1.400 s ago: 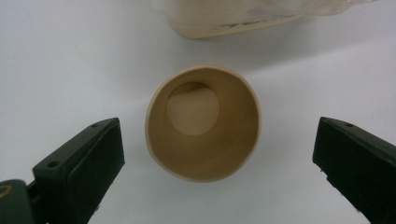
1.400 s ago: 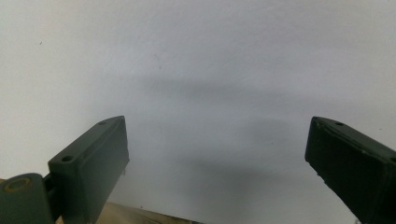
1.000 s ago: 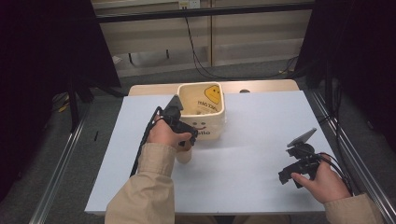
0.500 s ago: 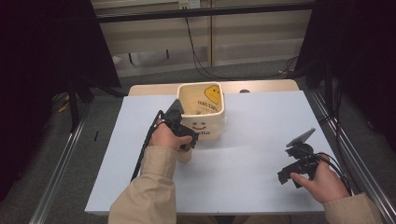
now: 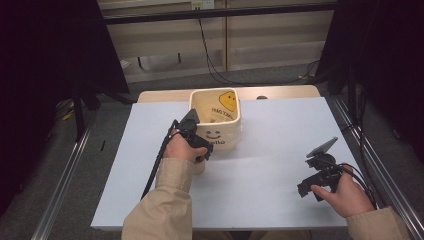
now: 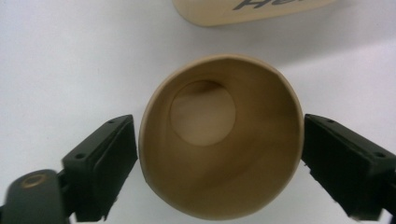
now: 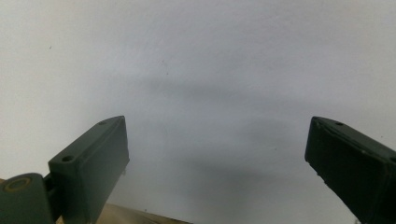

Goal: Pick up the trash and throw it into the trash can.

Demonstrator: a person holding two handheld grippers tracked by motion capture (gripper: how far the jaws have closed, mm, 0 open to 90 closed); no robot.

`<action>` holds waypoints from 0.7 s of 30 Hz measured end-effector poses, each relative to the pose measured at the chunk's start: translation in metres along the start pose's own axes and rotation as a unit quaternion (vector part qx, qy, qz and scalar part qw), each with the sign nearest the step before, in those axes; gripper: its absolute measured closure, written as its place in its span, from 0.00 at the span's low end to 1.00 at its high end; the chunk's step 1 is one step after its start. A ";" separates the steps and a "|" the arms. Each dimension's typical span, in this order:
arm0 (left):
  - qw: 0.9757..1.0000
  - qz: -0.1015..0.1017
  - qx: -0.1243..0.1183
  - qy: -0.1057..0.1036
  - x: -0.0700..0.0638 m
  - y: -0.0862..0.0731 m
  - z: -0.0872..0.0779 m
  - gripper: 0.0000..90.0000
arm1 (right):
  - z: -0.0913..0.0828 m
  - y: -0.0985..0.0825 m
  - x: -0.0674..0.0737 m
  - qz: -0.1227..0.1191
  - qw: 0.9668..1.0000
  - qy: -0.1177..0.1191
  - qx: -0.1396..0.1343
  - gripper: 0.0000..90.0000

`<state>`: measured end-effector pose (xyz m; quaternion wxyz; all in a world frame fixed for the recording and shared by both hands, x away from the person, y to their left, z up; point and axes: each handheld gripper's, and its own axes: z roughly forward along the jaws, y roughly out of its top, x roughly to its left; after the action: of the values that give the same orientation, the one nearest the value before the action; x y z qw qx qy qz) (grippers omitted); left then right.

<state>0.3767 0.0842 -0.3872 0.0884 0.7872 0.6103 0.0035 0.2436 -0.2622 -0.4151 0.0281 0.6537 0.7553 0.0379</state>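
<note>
My left gripper (image 6: 219, 154) is over a tan paper cup (image 6: 219, 135), looking straight down into its open mouth; cup stands upright on the white table sheet (image 5: 280, 140). Jaws have just been closing in on it and now sit on either side of the rim, both pads right against the cup wall, so I read it as gripped across its width, about half open. In the high view my left hand (image 5: 182, 147) covers the cup, just a bit of tan wall shows under the hand (image 5: 200, 167). The cup is just in front of the cream square container (image 5: 216, 119) with the smiley face and "hello" print, close beside its near wall but apart; a yellow shape sits inside that container. My right gripper (image 5: 315, 175) is well apart at the right side of the sheet, held in my right hand (image 5: 345, 195). Its jaws stand wide open with nothing between them, just bare sheet below.
</note>
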 end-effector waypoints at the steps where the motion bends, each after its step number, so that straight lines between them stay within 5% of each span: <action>1: 1.000 -0.007 0.002 -0.007 -0.002 -0.001 0.001 0.16 | 0.000 0.000 0.000 0.000 1.000 0.001 -0.001 0.07; 21: 1.000 -0.001 0.006 0.000 0.003 -0.001 -0.013 0.24 | 0.000 0.000 0.000 0.000 1.000 0.002 -0.001 0.07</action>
<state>0.3748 0.0895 -0.3748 0.0836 0.7869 0.6114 -0.0007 0.2439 -0.2626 -0.4148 0.0270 0.6539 0.7551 0.0397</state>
